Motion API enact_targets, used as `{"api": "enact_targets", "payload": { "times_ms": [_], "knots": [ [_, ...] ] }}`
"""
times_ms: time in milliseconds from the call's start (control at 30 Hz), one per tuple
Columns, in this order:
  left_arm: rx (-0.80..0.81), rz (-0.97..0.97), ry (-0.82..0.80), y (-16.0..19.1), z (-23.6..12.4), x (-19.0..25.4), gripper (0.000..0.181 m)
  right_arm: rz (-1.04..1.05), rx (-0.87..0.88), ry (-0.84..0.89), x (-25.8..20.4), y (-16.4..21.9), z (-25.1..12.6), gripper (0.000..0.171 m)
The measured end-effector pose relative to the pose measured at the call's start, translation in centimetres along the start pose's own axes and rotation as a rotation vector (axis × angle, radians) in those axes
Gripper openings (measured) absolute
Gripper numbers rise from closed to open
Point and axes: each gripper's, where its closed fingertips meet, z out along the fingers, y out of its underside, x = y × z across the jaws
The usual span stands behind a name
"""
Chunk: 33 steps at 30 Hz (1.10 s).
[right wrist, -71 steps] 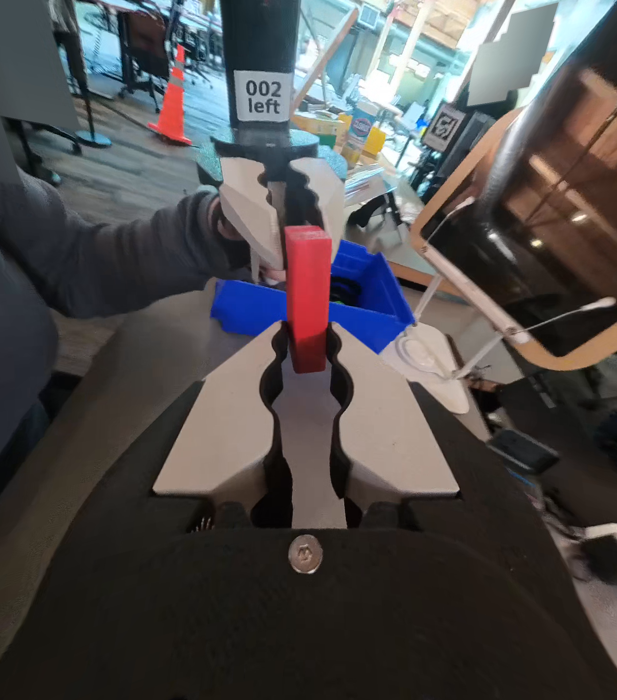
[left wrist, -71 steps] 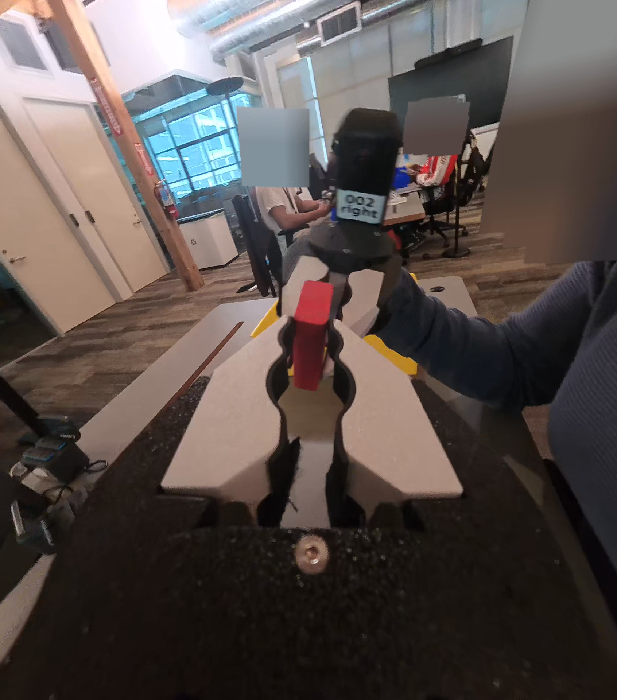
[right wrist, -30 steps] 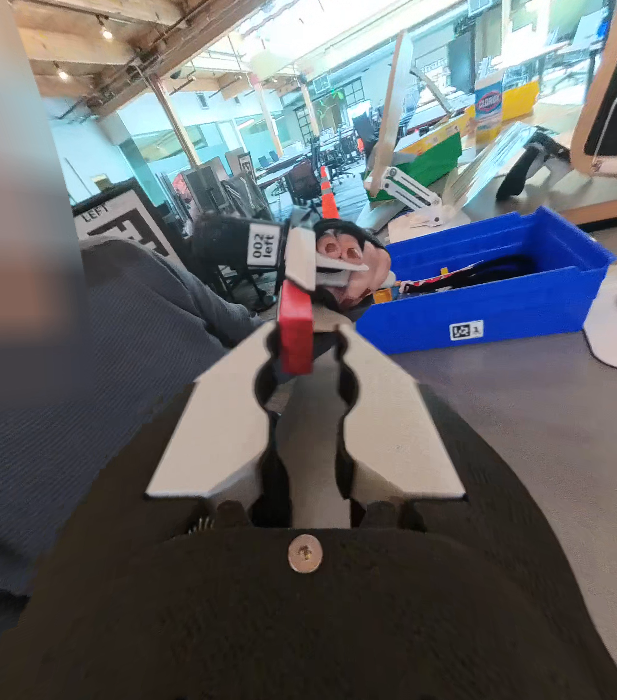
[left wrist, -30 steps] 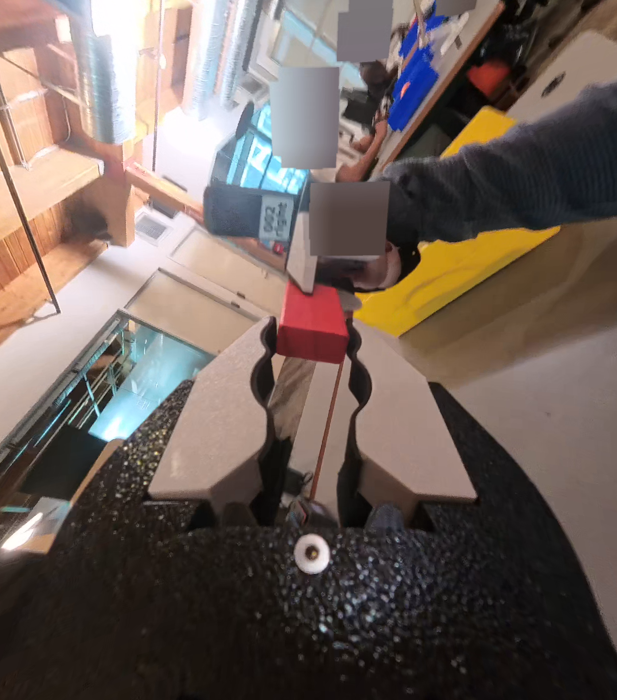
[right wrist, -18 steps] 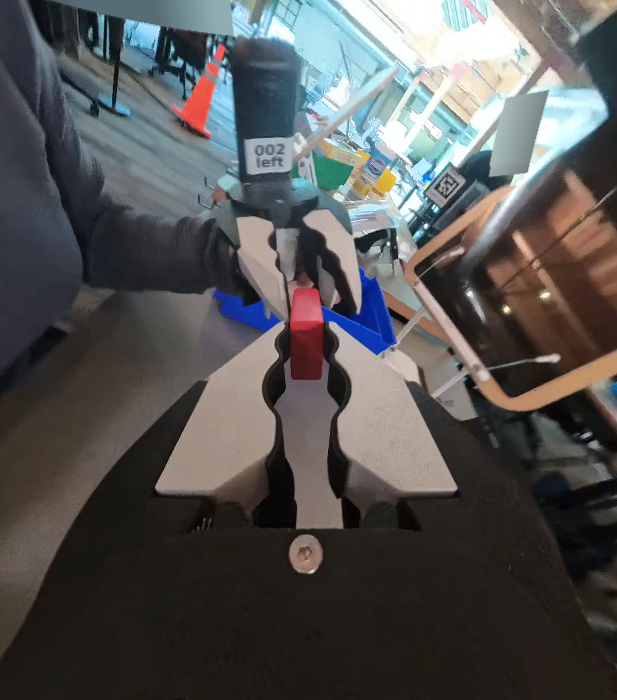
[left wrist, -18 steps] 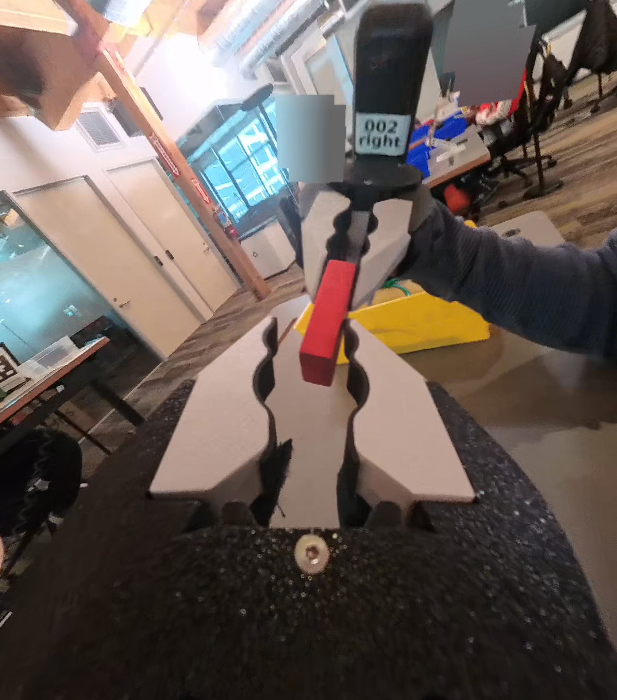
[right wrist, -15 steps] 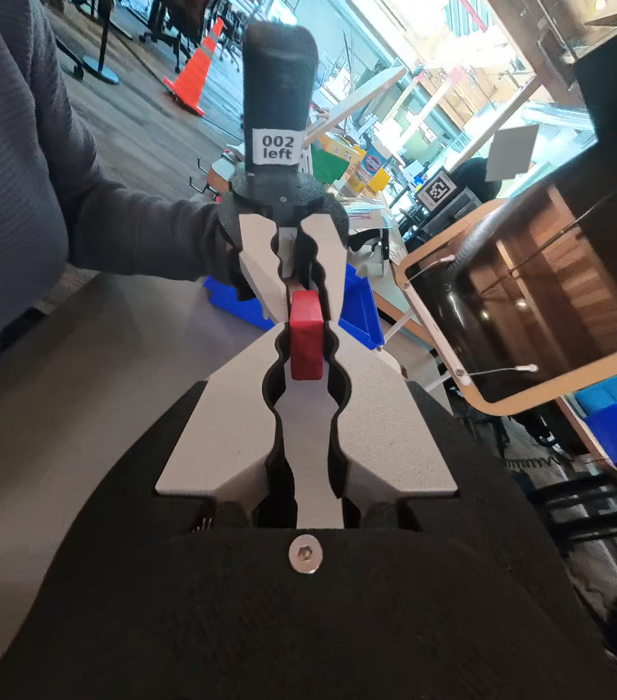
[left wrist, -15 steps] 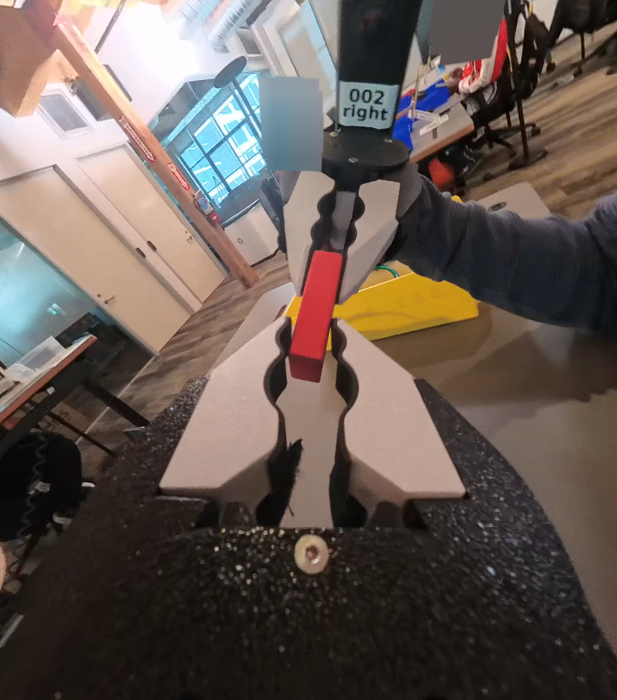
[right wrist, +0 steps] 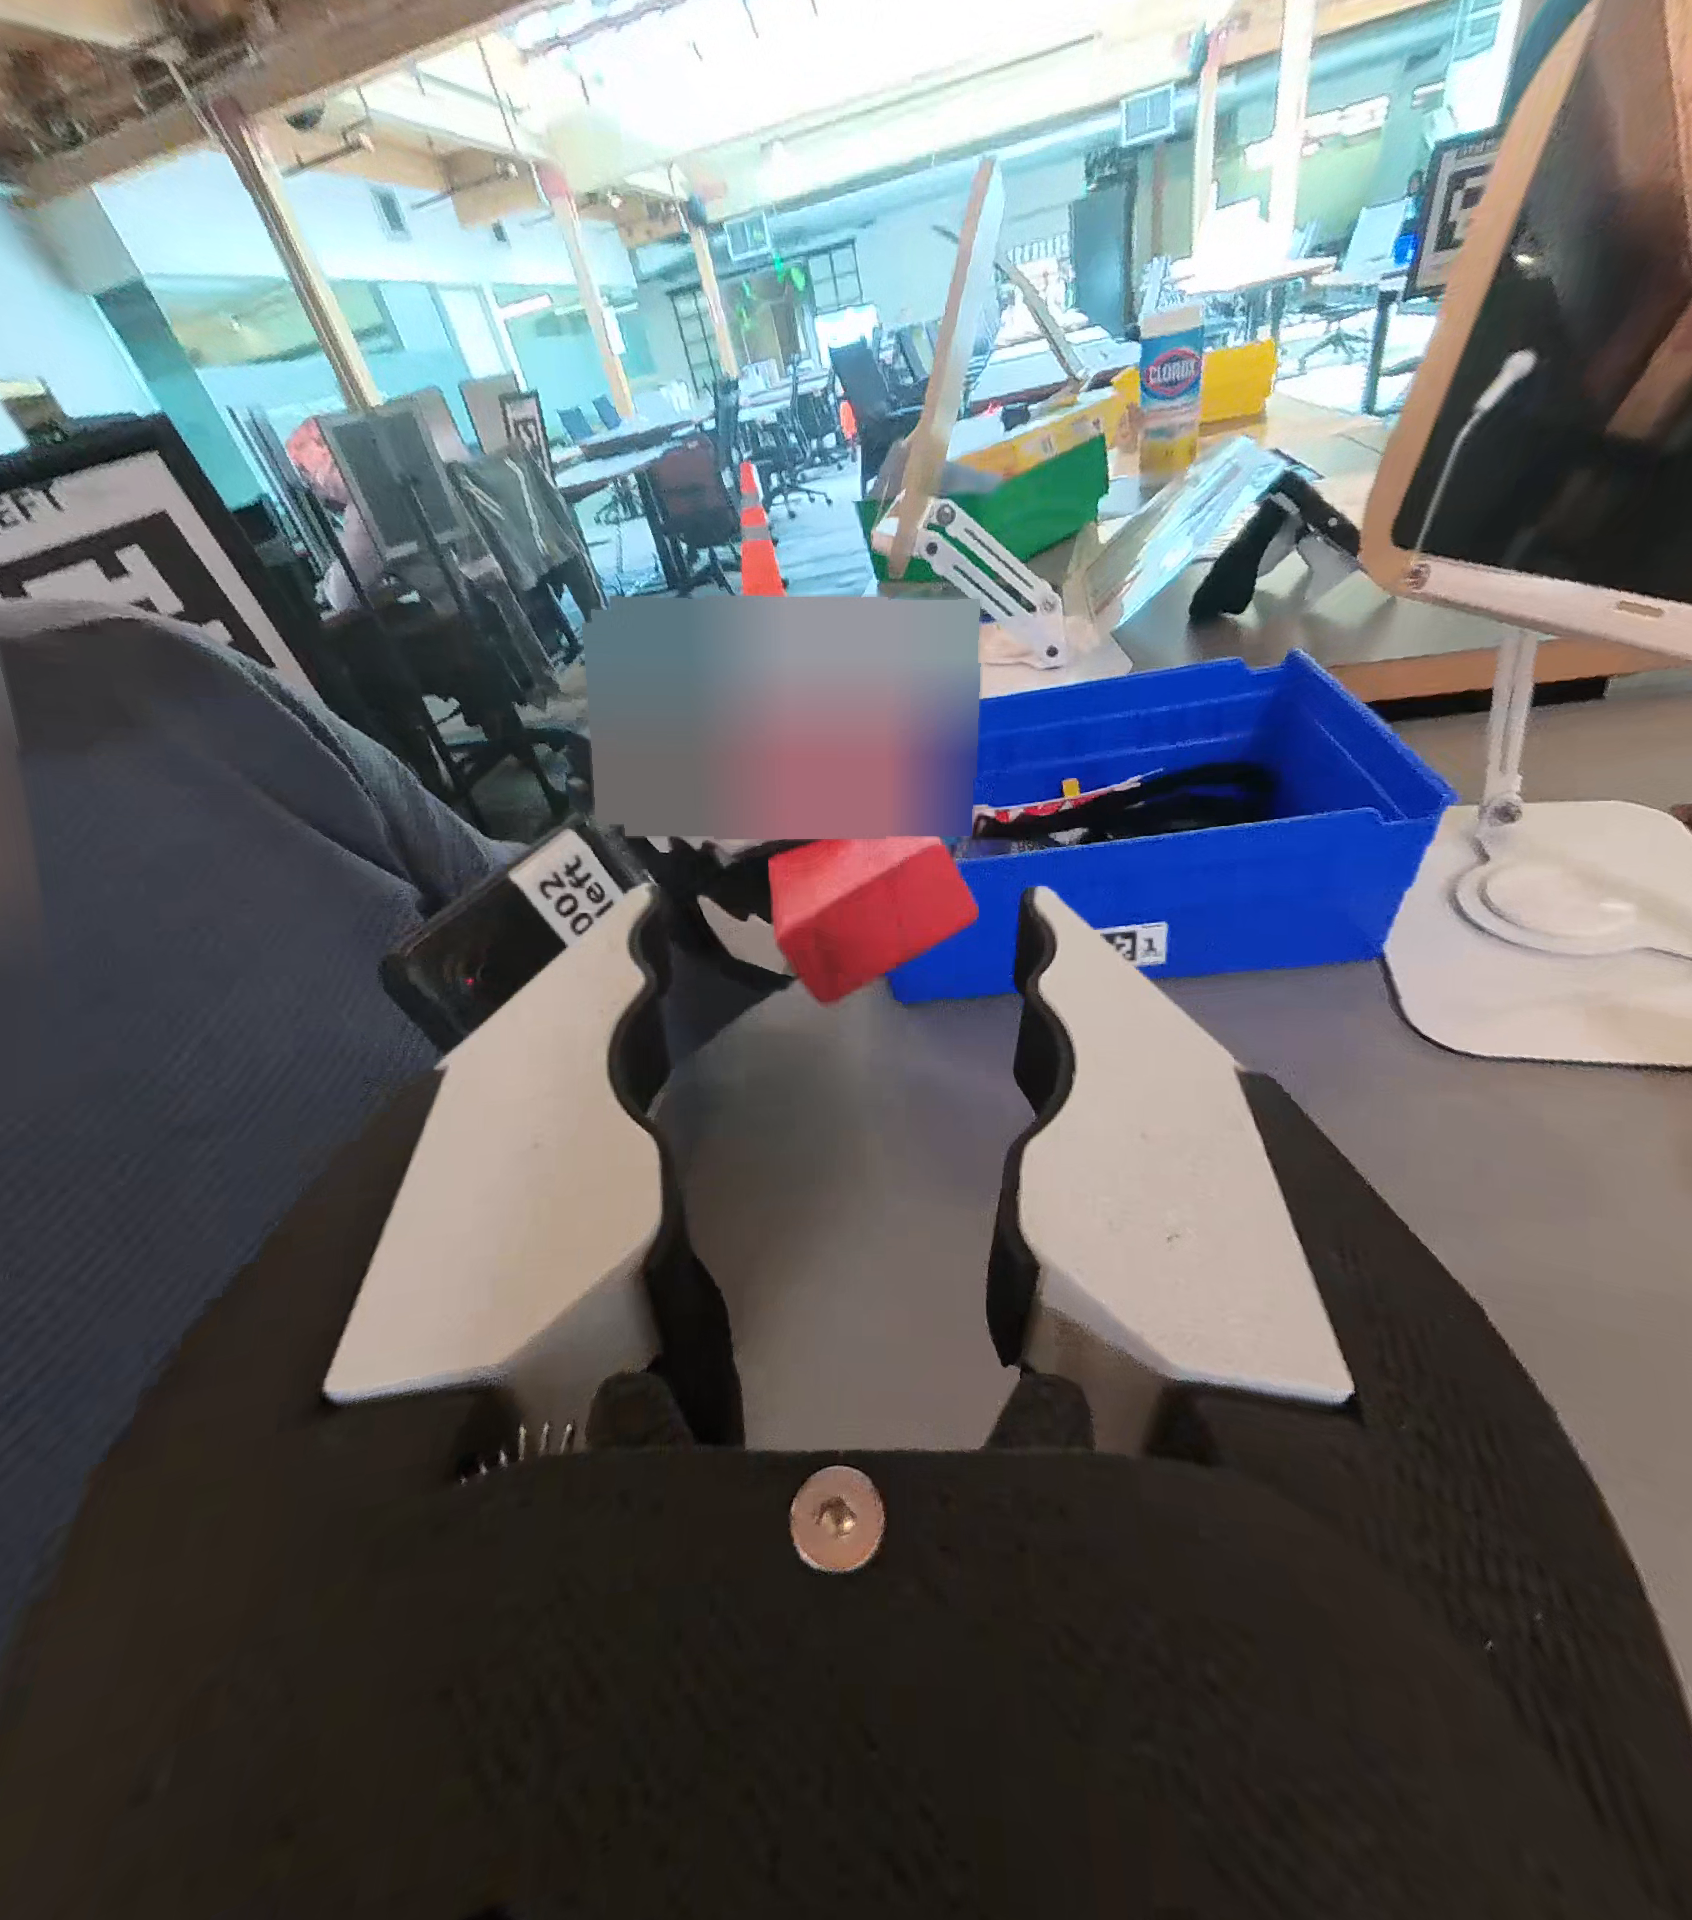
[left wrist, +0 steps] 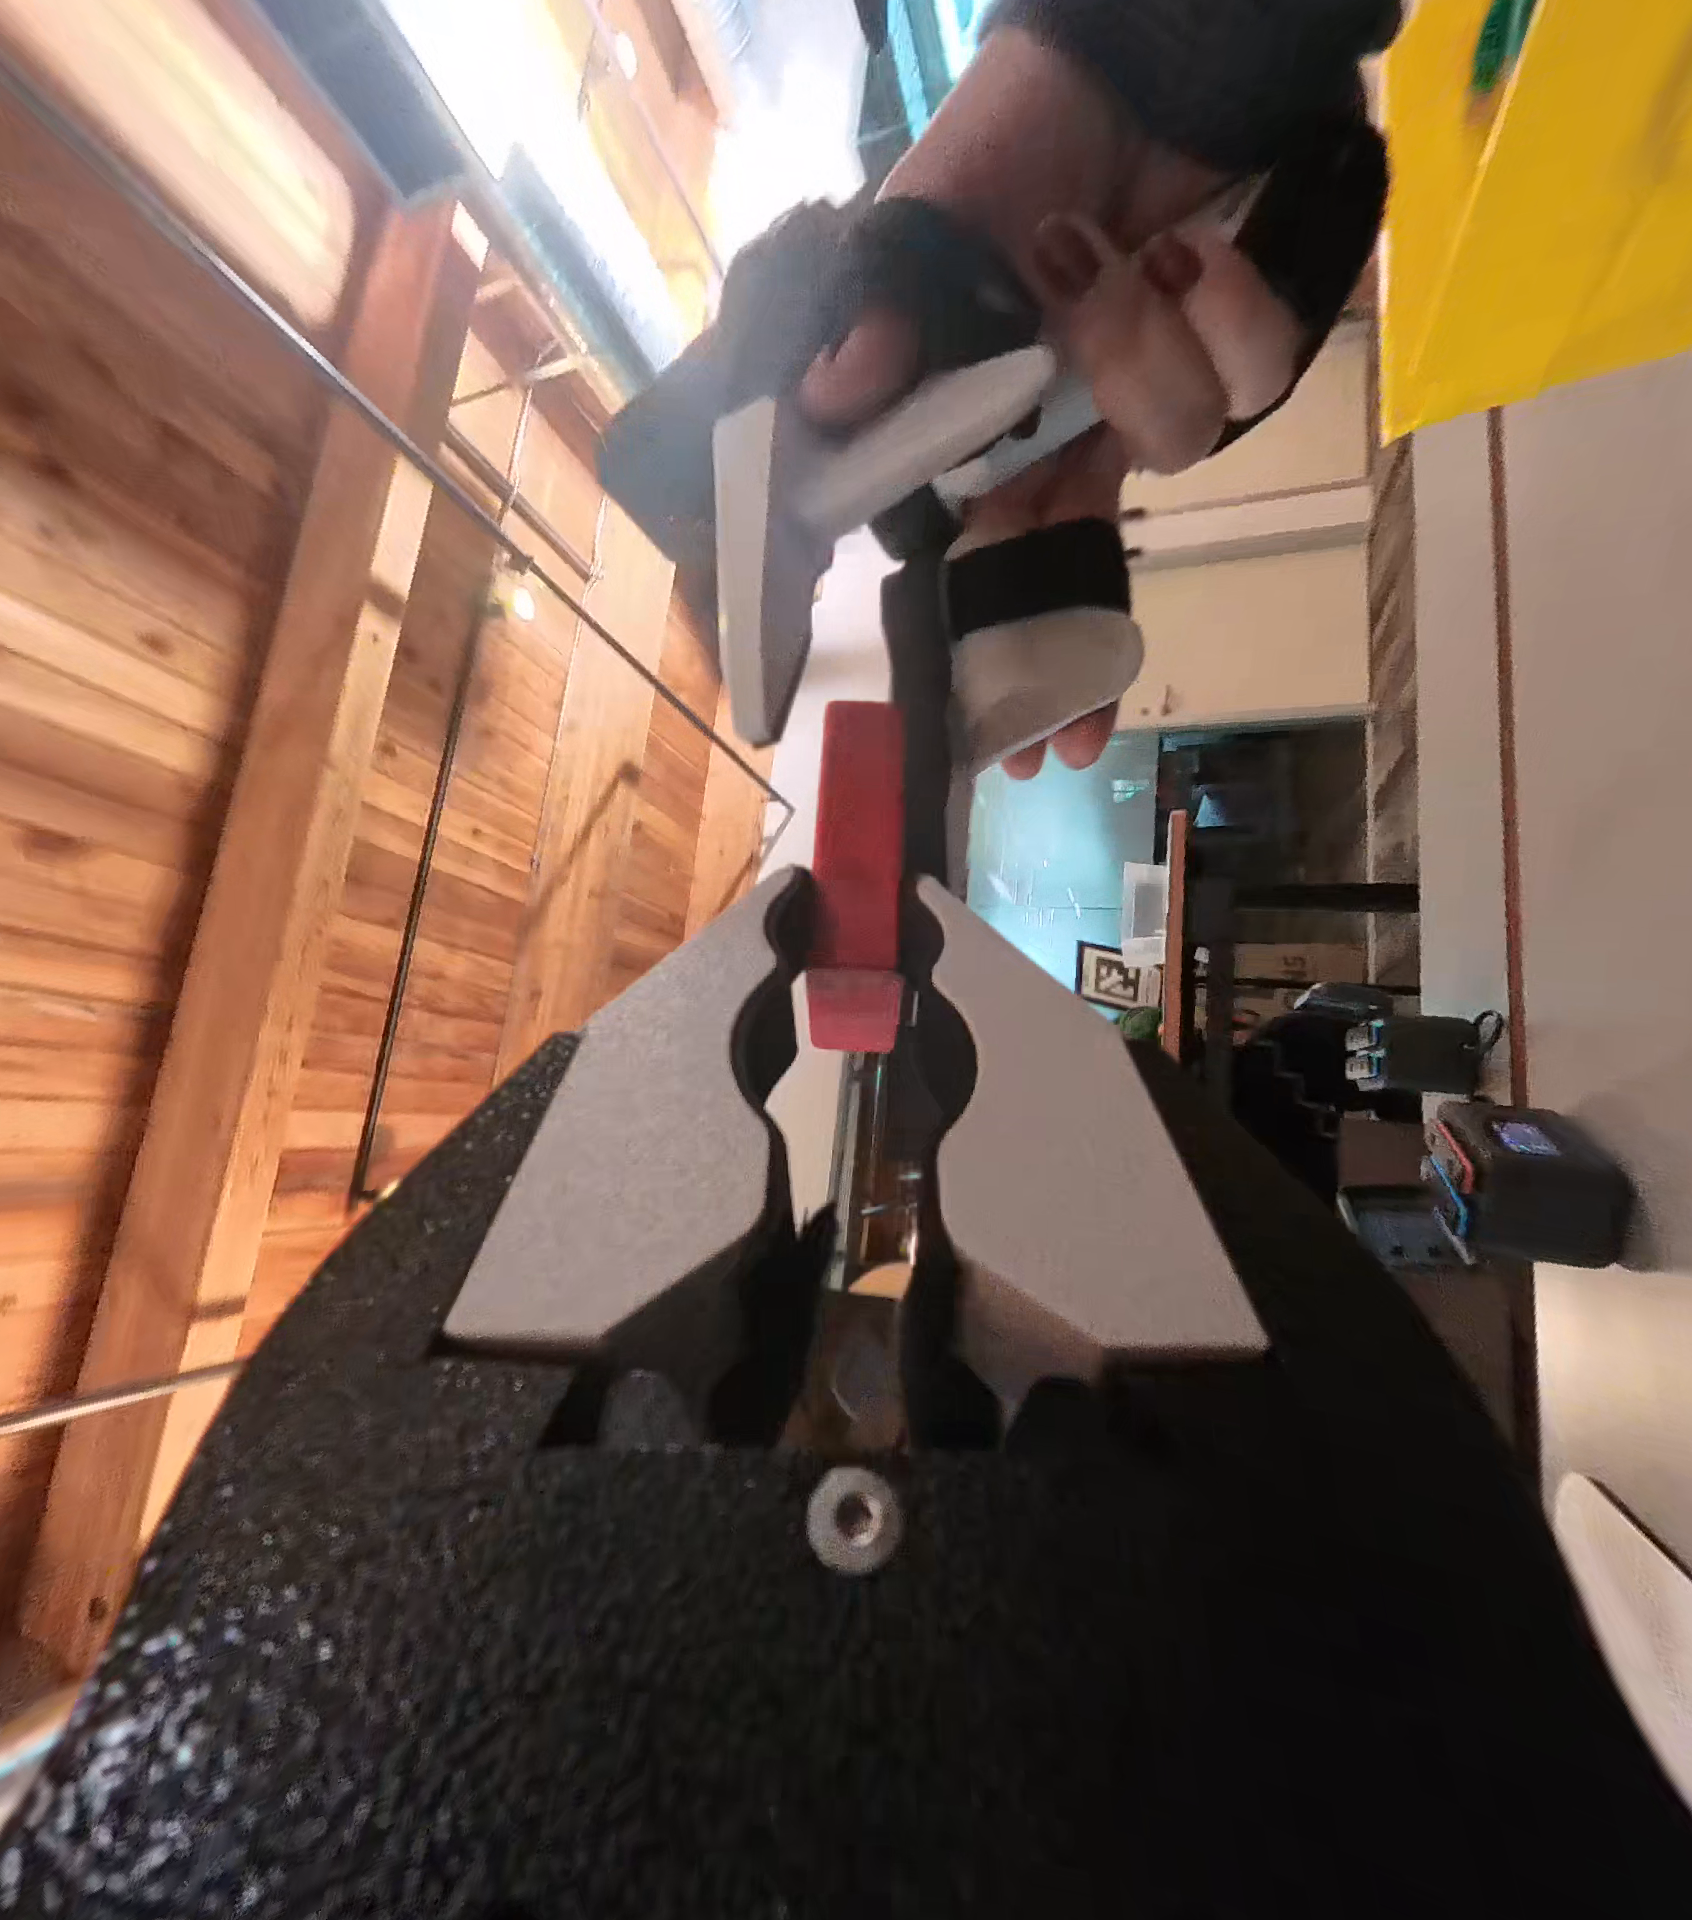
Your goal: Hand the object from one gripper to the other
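A red block (left wrist: 857, 894) is clamped at its near end between the grey fingers of my left gripper (left wrist: 857, 896), which is shut on it. The block's far end sticks out toward my right gripper (left wrist: 837, 665), held by a hand, with its jaws spread on either side of that end and not touching it. In the right wrist view my right gripper (right wrist: 839, 909) is open and empty. The red block (right wrist: 868, 914) hangs tilted just beyond its fingertips. The left gripper's black body (right wrist: 499, 945) shows behind it; its fingers are hidden.
A blue bin (right wrist: 1185, 894) with dark cables stands on the grey table (right wrist: 1444, 1247) just behind the block. A white stand base (right wrist: 1548, 935) is at right. A person's blue-grey sleeve (right wrist: 146, 935) fills the left. A yellow bin (left wrist: 1569, 187) is beyond the right gripper. My two grippers' fingertips are within a few centimetres of each other.
Half a second ago both grippers were shut on the red block. The right gripper has opened and let go; the left still holds it. Both views have swung round.
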Motion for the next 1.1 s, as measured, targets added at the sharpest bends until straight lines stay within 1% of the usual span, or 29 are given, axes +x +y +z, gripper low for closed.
{"api": "enact_targets", "payload": {
  "times_ms": [67, 133, 167, 267, 300, 367, 433, 467, 500, 567, 600, 633, 700, 767, 800, 867, 900, 967, 1000, 1033, 1067, 1100],
  "knots": [
    [0.030, 0.003, 0.010, -0.5, -0.1, 0.2, 0.014, -0.039, -0.018, -0.013, -0.4, 0.3, 0.1, 0.054],
    [0.066, -0.054, 0.034, -1.0, -0.3, 0.2, 0.014, -0.127, -0.042, 0.017, -0.3, 0.7, 0.1, 0.039],
    [0.078, -0.090, 0.038, -1.1, -0.3, 0.1, 0.014, -0.172, -0.046, 0.025, -0.4, 0.8, 0.1, 0.036],
    [0.087, -0.179, 0.069, -1.0, -0.3, 0.1, 0.016, -0.264, -0.060, 0.060, -0.4, 0.7, 0.1, 0.035],
    [0.099, -0.246, 0.090, -1.1, -0.3, 0.2, 0.017, -0.289, -0.068, 0.074, -0.4, 0.8, 0.0, 0.035],
    [0.107, -0.493, 0.146, -0.9, -0.1, 0.4, 0.023, -0.368, -0.075, 0.129, 0.1, 0.6, -0.3, 0.036],
    [0.108, -0.824, 0.205, 0.2, 0.0, 0.4, 0.048, -0.475, -0.086, 0.208, 0.6, 0.3, -0.6, 0.036],
    [0.134, -1.045, 0.243, 0.6, -0.1, 0.1, 0.056, -0.552, -0.088, 0.248, 0.8, 0.0, -0.8, 0.036],
    [0.188, -1.303, 0.278, 0.9, -0.2, -0.5, 0.059, -0.644, -0.090, 0.283, 0.7, -0.2, -1.0, 0.036],
    [0.392, -1.759, 0.385, 1.1, -0.9, -2.4, 0.060, -0.834, -0.090, 0.329, 0.2, -0.6, -1.0, 0.036],
    [0.464, -1.923, 0.419, 1.5, -1.1, -3.0, 0.060, -0.908, -0.092, 0.346, -0.1, -0.8, -1.0, 0.036],
    [0.489, -2.025, 0.472, 1.7, -1.1, -2.9, 0.060, -0.965, -0.094, 0.367, -0.3, -1.0, -0.9, 0.036],
    [0.456, -2.096, 0.605, 1.0, -0.9, -1.7, 0.063, -1.044, -0.105, 0.395, -0.4, -1.2, -0.8, 0.036],
    [0.428, -2.114, 0.710, -0.1, -0.7, -0.7, 0.059, -1.087, -0.116, 0.396, -0.6, -1.1, -0.6, 0.036],
    [0.440, -2.119, 0.726, -0.6, -0.7, -0.7, 0.052, -1.095, -0.123, 0.390, -0.6, -0.9, -0.5, 0.036],
    [0.465, -2.115, 0.731, -1.0, -0.5, -0.8, 0.022, -1.105, -0.141, 0.387, -0.5, -0.6, -0.3, 0.036],
    [0.479, -2.106, 0.716, -1.0, -0.5, -0.9, 0.017, -1.105, -0.147, 0.390, -0.4, -0.6, -0.2, 0.036],
    [0.479, -2.080, 0.685, -0.7, -0.5, -1.1, 0.015, -1.078, -0.151, 0.409, 0.0, -0.5, -0.2, 0.036],
    [0.466, -2.031, 0.626, -0.4, -0.3, -1.2, 0.014, -1.028, -0.148, 0.415, 0.3, -0.5, -0.2, 0.037],
    [0.457, -1.937, 0.548, -0.2, -0.3, -1.4, 0.015, -0.940, -0.125, 0.394, 0.3, -0.5, -0.1, 0.036],
    [0.443, -1.839, 0.481, -0.1, -0.3, -1.6, 0.015, -0.832, -0.078, 0.338, -0.2, -0.7, -0.1, 0.038],
    [0.415, -1.740, 0.402, 0.1, -0.2, -1.9, 0.014, -0.725, -0.028, 0.280, -0.6, -1.0, -0.2, 0.048]
  ]
}}
